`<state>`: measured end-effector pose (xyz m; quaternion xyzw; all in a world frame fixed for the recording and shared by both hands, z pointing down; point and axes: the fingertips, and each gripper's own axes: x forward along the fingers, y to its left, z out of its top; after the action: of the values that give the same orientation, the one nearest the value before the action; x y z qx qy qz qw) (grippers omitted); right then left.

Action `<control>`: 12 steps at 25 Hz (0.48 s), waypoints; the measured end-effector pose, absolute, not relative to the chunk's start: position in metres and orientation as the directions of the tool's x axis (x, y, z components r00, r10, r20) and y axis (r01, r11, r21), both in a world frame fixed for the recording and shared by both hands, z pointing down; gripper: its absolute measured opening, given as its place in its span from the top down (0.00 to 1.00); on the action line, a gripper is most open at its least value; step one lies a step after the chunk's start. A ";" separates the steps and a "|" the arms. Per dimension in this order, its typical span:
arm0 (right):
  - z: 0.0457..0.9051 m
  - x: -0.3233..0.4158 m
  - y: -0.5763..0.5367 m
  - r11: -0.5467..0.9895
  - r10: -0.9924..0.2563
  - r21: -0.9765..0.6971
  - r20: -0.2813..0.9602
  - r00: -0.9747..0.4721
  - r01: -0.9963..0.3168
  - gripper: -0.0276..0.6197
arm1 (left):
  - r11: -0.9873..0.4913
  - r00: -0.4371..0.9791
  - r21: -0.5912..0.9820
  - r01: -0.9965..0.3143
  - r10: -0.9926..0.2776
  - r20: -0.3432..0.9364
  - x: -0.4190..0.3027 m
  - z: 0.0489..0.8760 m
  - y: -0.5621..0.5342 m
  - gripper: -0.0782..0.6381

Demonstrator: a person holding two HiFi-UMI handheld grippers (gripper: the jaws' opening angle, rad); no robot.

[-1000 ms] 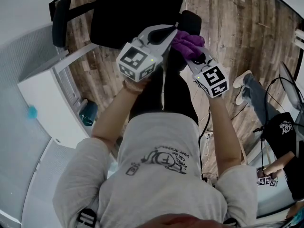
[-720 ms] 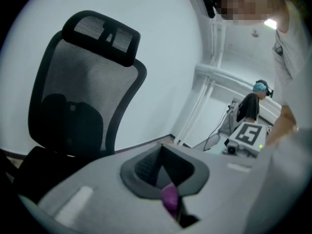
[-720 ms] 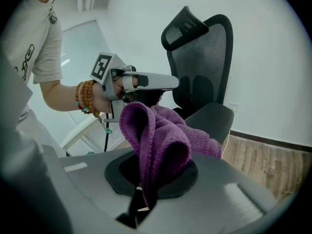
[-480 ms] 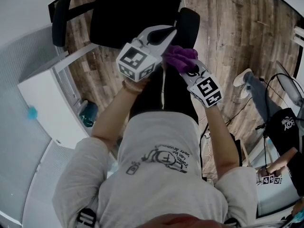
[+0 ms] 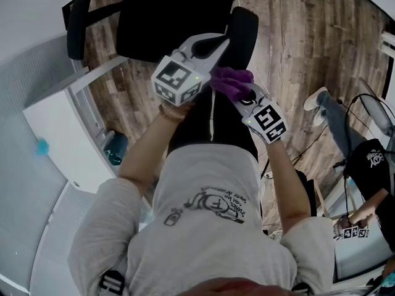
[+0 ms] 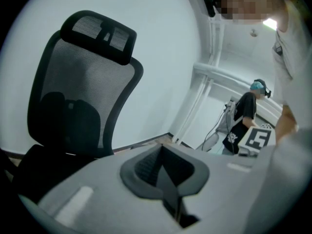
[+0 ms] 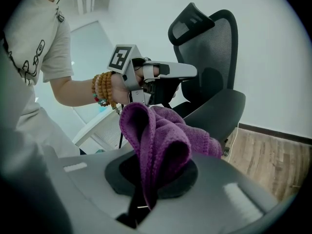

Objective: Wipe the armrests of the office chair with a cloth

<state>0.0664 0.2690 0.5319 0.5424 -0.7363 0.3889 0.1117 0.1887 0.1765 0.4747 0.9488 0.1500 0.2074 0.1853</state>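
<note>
Your right gripper (image 5: 242,92) has its jaws pinching a purple fuzzy microfibre cloth (image 5: 229,79). In the right gripper view the cloth (image 7: 161,140) bunches up in folds out of the right gripper (image 7: 141,201), its lower edge caught in the shut seam.

Cloth location, head view: at the near end of the black padded armrest (image 5: 245,31) on the chair's right side, over the dark post below it. Contact with the pad can't be made out.

Your left gripper (image 5: 217,44) has its jaws pressed together with nothing between them; the left gripper view shows the left gripper (image 6: 169,182) closed and empty. It is held up beside the cloth, tip pointing over the seat edge. The right gripper view shows it (image 7: 168,72) in your hand, with a beaded bracelet (image 7: 102,89) on the wrist.

The black mesh-back office chair (image 5: 173,17) stands on a wood-plank floor (image 5: 308,48), with the other armrest (image 5: 77,20) on the far left. A white bench (image 5: 58,128) is at left, with a small teal object (image 5: 114,147) beside it, too small to identify. Another person (image 5: 364,171) stands at the right edge.
</note>
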 end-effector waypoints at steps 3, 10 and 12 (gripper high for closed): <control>0.532 0.068 0.267 0.117 -0.707 -0.443 0.591 -0.388 -0.889 0.91 | -0.886 0.868 0.415 0.208 0.363 0.338 0.187 0.476 0.176 0.89; 0.531 0.082 0.261 0.123 -0.710 -0.439 0.588 -0.388 -0.890 0.91 | -0.886 0.868 0.415 0.205 0.361 0.342 0.189 0.476 0.171 0.89; 0.532 0.085 0.259 0.121 -0.707 -0.430 0.595 -0.381 -0.895 0.91 | -0.887 0.868 0.415 0.203 0.359 0.343 0.189 0.477 0.169 0.89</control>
<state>0.0851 0.2586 0.5322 0.5424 -0.7384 0.3814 0.1229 0.1886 0.1688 0.4772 0.9483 0.1483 0.2098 0.1862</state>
